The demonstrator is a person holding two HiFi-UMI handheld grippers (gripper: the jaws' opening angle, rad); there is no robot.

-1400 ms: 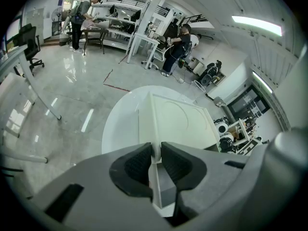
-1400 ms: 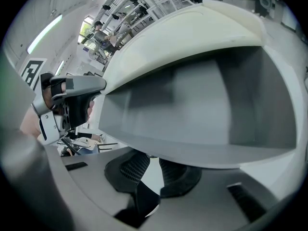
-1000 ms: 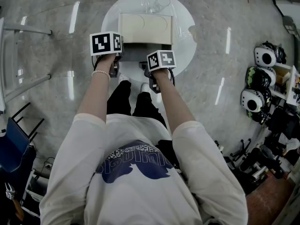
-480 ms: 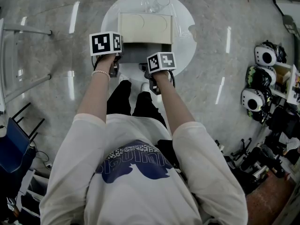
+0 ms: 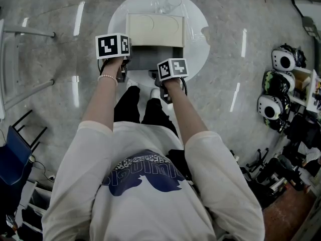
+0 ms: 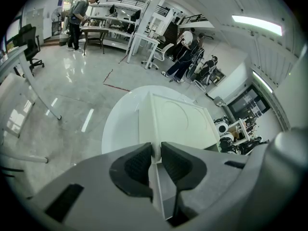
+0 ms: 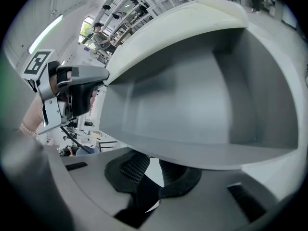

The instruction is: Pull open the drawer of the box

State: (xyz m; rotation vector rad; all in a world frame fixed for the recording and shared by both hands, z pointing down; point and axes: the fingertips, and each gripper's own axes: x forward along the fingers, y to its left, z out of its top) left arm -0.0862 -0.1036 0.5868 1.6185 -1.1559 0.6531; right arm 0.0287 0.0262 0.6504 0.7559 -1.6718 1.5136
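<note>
Glossy grey floor all round the round white table at top centre. Metal frame legs at the left edge and a rack of helmets at the right edge are both well apart from the table.

Cream rectangular box sits mid-table. Its grey drawer is out toward the person, front rim near the table's near edge, the person's legs just below it.

Left tongs: clenched on a thin pale wall at the box's left front corner, pads pressing both faces. Can't tell whether it's the box wall or the drawer side.

Right tongs: pads a narrow gap apart, tips tucked under the drawer's front rim. The rim hides them, so can't tell whether they pinch anything.
</note>
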